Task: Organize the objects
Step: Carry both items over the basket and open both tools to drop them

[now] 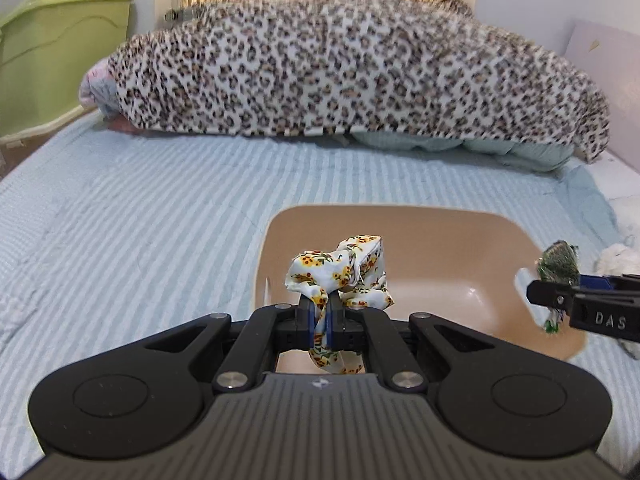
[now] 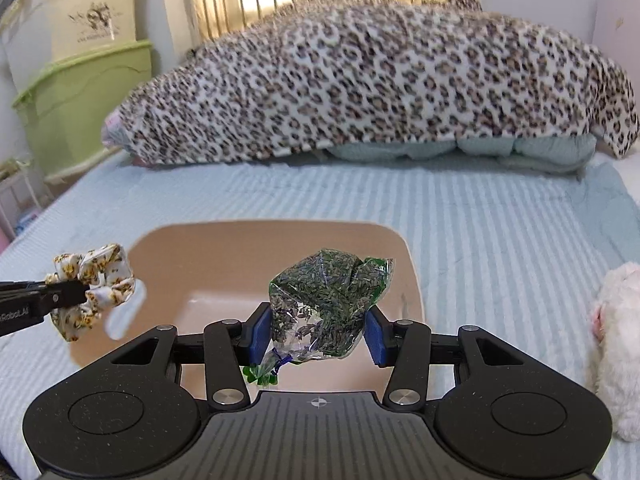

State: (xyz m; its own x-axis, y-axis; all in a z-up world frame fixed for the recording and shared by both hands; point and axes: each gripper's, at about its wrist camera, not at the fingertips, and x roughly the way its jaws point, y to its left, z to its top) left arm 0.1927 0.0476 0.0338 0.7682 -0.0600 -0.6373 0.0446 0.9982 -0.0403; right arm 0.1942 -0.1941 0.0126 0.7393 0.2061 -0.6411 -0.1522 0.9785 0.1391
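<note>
My left gripper is shut on a white floral scrunchie and holds it above the near left rim of a tan plastic bin on the bed. My right gripper is shut on a clear bag of dried lavender, held above the same bin. In the left wrist view the right gripper comes in from the right with the bag. In the right wrist view the left gripper shows at the left with the scrunchie.
A leopard-print blanket covers a heap at the head of the bed. The bed has a light blue striped cover. Green and cream storage tubs stand at the left. A white plush toy lies to the right of the bin.
</note>
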